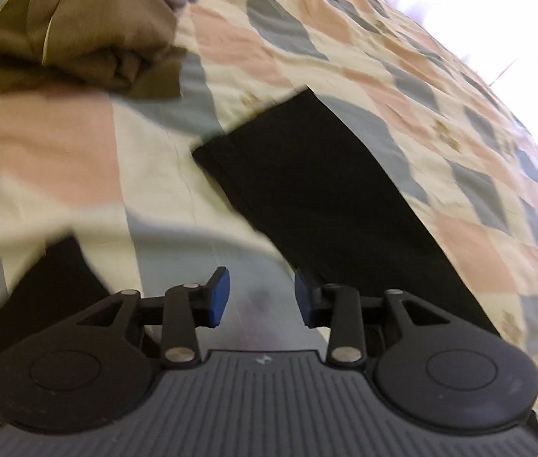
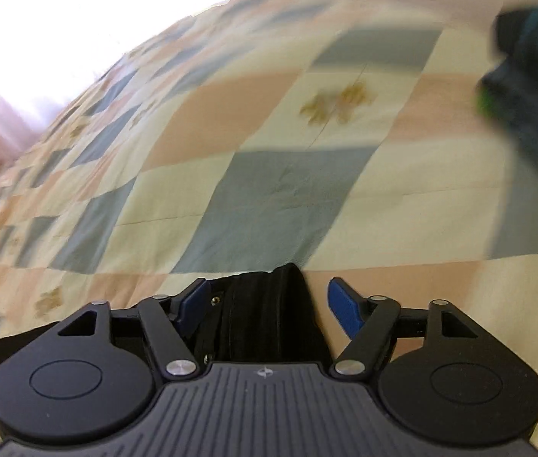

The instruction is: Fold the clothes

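Looking across the quilt [image 1: 154, 175], the far left has a crumpled brown pile [image 1: 90, 38] with something grey on top, probably waiting its turn to be folded. Near the middle, black trousers [image 1: 314, 198] are spread flat, one leg running away to a hemmed end, I'd guess laid out for folding. The left gripper [image 1: 262, 296] hangs over the gap between the two legs, jaws partly open with nothing in them, the right pad just beside a leg's edge. Further right, the right gripper [image 2: 269, 304] sits over what looks like the waistband, jaws wide with the dark cloth lying between them, but the pads aren't pressing it. Both views are pretty smeared. At far right there's a dark blue-green heap [image 2: 531, 87] too blurred to identify, and the trousers' middle is hidden under the gripper bodies.
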Tool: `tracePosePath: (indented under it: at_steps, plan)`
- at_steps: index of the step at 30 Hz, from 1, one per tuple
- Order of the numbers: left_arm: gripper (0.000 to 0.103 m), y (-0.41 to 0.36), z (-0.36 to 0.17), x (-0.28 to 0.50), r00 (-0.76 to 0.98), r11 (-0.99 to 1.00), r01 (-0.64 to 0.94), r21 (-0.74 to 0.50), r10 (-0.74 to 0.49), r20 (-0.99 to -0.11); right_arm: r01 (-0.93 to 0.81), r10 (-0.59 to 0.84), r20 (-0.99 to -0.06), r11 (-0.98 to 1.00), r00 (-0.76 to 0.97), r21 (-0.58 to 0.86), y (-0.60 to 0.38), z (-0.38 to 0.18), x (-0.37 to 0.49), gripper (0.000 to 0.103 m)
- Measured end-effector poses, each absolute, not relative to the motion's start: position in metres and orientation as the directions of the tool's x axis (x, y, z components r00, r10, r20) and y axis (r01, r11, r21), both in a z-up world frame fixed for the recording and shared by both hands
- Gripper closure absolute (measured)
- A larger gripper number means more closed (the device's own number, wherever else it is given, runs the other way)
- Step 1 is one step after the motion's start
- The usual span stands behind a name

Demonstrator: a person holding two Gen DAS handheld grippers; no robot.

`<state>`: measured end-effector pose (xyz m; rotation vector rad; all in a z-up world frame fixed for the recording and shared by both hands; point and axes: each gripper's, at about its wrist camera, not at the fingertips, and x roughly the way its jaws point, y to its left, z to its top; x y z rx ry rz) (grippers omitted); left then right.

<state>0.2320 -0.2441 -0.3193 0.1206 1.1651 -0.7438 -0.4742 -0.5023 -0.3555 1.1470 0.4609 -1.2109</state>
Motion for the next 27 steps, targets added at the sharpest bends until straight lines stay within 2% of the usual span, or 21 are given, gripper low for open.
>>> tracePosePath:
  at_steps: [1,2,3,5,9,11,13,15,18,21,24,26,27]
  plan:
    - [0.068,-0.239,-0.319,0.22,0.172,0.754,0.588,-0.293,-0.471,-0.865,0.882,-0.464,-0.799,-0.075,0.383,0.466,-0.508,-0.364,-0.476,0.026]
    - [0.068,-0.234,-0.319,0.207,0.155,0.748,0.59,-0.304,-0.474,-0.867,0.872,-0.441,-0.799,-0.07,0.408,0.484,-0.512,-0.372,-0.475,0.028]
    - [0.068,-0.229,-0.32,0.195,0.135,0.741,0.594,-0.314,-0.476,-0.869,0.886,-0.424,-0.813,-0.049,0.399,0.461,-0.514,-0.377,-0.471,0.055]
    - [0.068,-0.218,-0.318,0.169,0.114,0.733,0.599,-0.322,-0.476,-0.872,0.908,-0.455,-0.803,0.032,0.385,0.418,-0.507,-0.367,-0.462,0.079]
    - [0.068,-0.198,-0.314,0.132,0.102,0.715,0.618,-0.326,-0.484,-0.869,0.946,-0.559,-0.766,0.14,0.318,0.291,-0.491,-0.348,-0.456,0.086]
    - [0.068,-0.19,-0.314,0.12,0.098,0.724,0.611,-0.321,-0.472,-0.876,0.961,-0.496,-0.824,0.109,0.274,0.254,-0.496,-0.371,-0.457,0.078]
    - [0.068,-0.178,-0.308,0.115,0.109,0.734,0.605,-0.308,-0.46,-0.881,0.963,-0.483,-0.835,0.081,0.264,0.258,-0.496,-0.373,-0.457,0.073]
    - [0.067,-0.163,-0.3,0.113,0.124,0.745,0.598,-0.297,-0.452,-0.884,0.966,-0.528,-0.816,0.036,0.236,0.256,-0.487,-0.354,-0.462,0.032]
    - [0.067,-0.138,-0.291,0.112,0.132,0.767,0.576,-0.283,-0.429,-0.894,0.954,-0.584,-0.781,-0.036,0.221,0.297,-0.449,-0.325,-0.489,0.034]
    - [0.067,-0.115,-0.281,0.104,0.121,0.781,0.562,-0.271,-0.402,-0.908,0.909,-0.5,-0.818,-0.131,0.284,0.396,-0.386,-0.323,-0.519,0.034]
    - [0.063,-0.099,-0.27,0.09,0.09,0.773,0.564,-0.291,-0.407,-0.909,0.897,-0.414,-0.867,-0.211,0.279,0.389,-0.318,-0.331,-0.529,0.033]
    - [0.063,-0.093,-0.265,0.081,0.078,0.764,0.576,-0.291,-0.406,-0.911,0.866,-0.373,-0.877,-0.277,0.303,0.417,-0.286,-0.341,-0.533,0.026]
    - [0.063,-0.093,-0.263,0.076,0.072,0.756,0.587,-0.29,-0.405,-0.911,0.832,-0.372,-0.863,-0.308,0.341,0.462,-0.275,-0.348,-0.535,0.026]
